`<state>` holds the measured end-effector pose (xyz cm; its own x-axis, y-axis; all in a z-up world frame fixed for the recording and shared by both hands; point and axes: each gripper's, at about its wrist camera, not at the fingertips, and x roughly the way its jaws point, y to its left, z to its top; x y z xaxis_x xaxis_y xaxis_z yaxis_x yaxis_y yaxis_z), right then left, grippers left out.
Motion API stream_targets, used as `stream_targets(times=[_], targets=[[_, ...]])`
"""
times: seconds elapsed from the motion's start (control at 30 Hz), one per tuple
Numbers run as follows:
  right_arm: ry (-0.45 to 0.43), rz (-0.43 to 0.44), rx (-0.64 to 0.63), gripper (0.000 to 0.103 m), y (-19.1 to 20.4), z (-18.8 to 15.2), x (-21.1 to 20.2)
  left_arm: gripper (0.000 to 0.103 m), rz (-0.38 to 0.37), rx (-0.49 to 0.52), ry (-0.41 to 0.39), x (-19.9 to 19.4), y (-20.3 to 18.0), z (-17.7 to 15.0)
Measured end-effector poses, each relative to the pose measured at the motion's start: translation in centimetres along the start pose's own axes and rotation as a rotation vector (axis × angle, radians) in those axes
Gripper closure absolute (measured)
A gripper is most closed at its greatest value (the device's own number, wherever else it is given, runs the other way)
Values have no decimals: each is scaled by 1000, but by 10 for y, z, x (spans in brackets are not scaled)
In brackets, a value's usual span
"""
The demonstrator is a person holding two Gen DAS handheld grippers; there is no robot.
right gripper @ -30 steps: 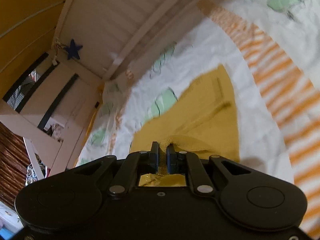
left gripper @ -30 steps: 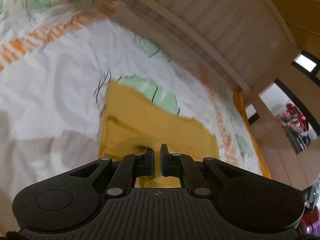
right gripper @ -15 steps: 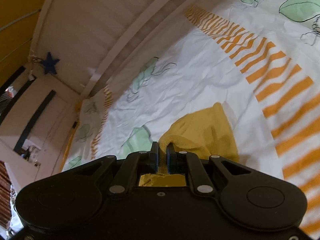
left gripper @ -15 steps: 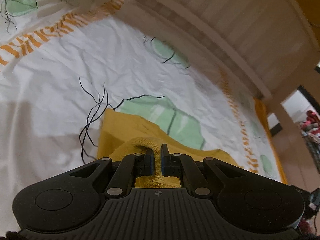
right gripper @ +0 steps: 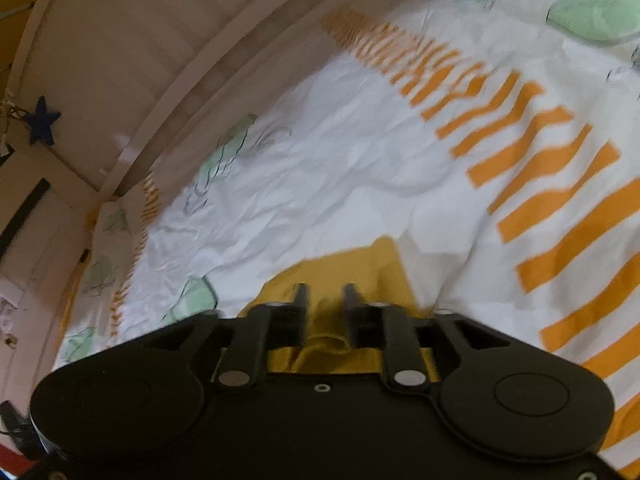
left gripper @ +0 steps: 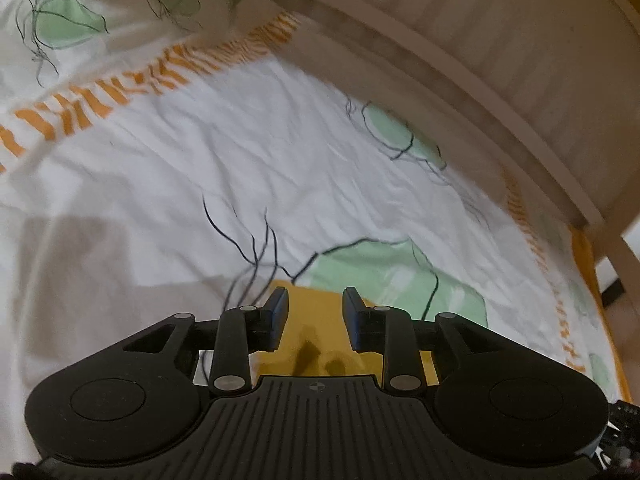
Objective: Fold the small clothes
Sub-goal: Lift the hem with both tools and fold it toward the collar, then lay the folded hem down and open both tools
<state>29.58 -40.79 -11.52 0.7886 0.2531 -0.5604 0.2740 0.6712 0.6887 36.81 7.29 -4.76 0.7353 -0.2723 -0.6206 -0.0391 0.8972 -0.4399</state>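
Note:
A mustard-yellow small garment (left gripper: 316, 320) lies flat on the bed sheet, mostly hidden under my grippers. My left gripper (left gripper: 313, 300) is open just above the garment, with nothing between its fingers. In the right wrist view the same garment (right gripper: 360, 268) lies below my right gripper (right gripper: 325, 300), which is open; a rumpled fold of the cloth sits between its fingers, no longer pinched.
The bed sheet (left gripper: 200, 168) is white with green leaf prints and orange stripes (right gripper: 540, 160). A pale wooden slatted bed rail (left gripper: 480, 60) runs along the far side. A blue star (right gripper: 42, 125) hangs on the wall at the left.
Both grippers were shut on the yellow garment and carried it forward over itself; now both have opened and let the cloth go onto the sheet.

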Motion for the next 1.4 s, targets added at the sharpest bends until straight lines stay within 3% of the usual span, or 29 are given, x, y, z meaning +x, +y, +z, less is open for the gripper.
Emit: stream_targets(times=[0.07, 0.27, 0.43, 0.7, 0.97, 1.23, 1.4], targets=[[-32, -7, -17, 38, 0, 1, -5, 72, 3, 33, -1, -11, -3, 1], [-57, -37, -135, 38, 15, -4, -24, 71, -15, 266, 72, -31, -28, -18], [-15, -66, -353, 38, 40, -27, -33, 71, -41, 514, 128, -42, -46, -53], [107, -104, -619, 39, 64, -71, -17, 71, -53, 635, 219, -12, -50, -83], [147, -166, -718, 39, 72, -70, 18, 71, -23, 589, 207, 18, -42, -58], [155, -191, -626, 39, 72, -38, 51, 71, -1, 376, 199, 49, -23, -19], [149, -200, -538, 38, 64, -23, 60, 71, 69, 334, 159, 56, -19, 0]])
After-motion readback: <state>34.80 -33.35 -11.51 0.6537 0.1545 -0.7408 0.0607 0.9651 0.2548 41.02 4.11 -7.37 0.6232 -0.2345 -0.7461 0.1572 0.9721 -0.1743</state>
